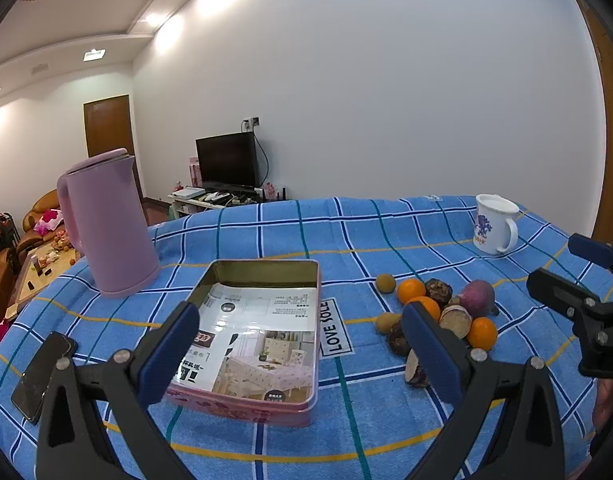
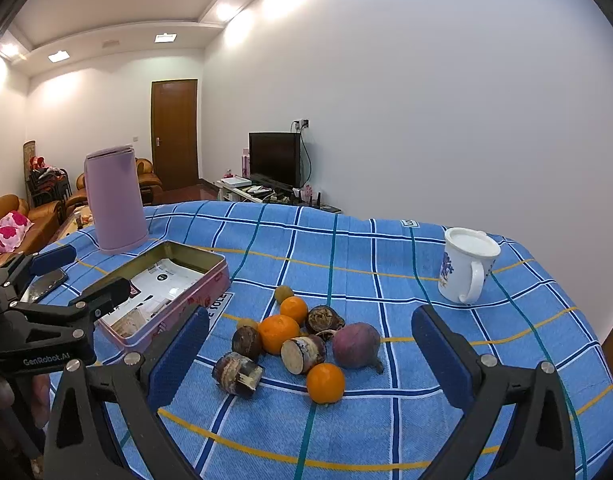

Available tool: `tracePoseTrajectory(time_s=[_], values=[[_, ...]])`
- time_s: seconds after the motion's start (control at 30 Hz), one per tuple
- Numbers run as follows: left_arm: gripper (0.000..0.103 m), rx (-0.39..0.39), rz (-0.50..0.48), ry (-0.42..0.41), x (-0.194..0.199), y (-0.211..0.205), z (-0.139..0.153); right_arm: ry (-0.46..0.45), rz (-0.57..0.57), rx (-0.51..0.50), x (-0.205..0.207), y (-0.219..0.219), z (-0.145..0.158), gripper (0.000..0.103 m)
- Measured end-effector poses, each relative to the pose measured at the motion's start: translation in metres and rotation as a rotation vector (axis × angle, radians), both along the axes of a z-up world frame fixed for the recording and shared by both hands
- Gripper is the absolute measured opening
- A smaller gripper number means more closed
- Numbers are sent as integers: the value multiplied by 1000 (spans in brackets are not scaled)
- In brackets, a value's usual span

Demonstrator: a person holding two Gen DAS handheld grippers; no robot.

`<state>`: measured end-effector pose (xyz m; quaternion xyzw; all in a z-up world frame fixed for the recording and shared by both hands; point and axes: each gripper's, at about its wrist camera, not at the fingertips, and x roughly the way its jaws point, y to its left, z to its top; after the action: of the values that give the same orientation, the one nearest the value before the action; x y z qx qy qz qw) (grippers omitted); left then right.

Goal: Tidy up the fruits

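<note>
Blue pads line the fingers of both hand-held tools, and each pair stands spread wide with nothing between. The right gripper (image 2: 310, 356) hangs just short of the fruit pile (image 2: 294, 344), framing it, which suggests the person is lining up a first pick. The left gripper (image 1: 300, 344) frames the pink tin (image 1: 262, 336) instead, probably the place where the fruit is meant to go, since it sits open with only a printed leaflet (image 1: 258, 332) lying in it. The pile lies loose on the cloth just to the right of the tin: three oranges (image 2: 278, 332), a purple round fruit (image 2: 356, 344), several dark brown cut pieces and a few small yellowish fruits, most touching one another. None is in the tin, so sorting looks not yet begun. The table is covered by a blue checked cloth (image 2: 386, 256). A lilac kettle (image 1: 106, 220) stands behind the tin, a white mug (image 2: 466, 264) stands well apart at the far right, and a dark phone (image 1: 42, 372) rests at the left edge. Beyond are white walls, a brown door, a television on a low stand, and leather sofas.
</note>
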<state>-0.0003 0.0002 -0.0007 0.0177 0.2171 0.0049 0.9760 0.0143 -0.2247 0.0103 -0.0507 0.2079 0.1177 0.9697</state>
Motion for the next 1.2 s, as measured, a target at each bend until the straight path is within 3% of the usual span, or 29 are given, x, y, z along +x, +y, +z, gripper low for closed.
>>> tracePoseTrajectory(time_s=[1.2], values=[[103, 4, -1, -2, 1, -3, -2, 4, 2, 15, 0, -3, -2, 102]])
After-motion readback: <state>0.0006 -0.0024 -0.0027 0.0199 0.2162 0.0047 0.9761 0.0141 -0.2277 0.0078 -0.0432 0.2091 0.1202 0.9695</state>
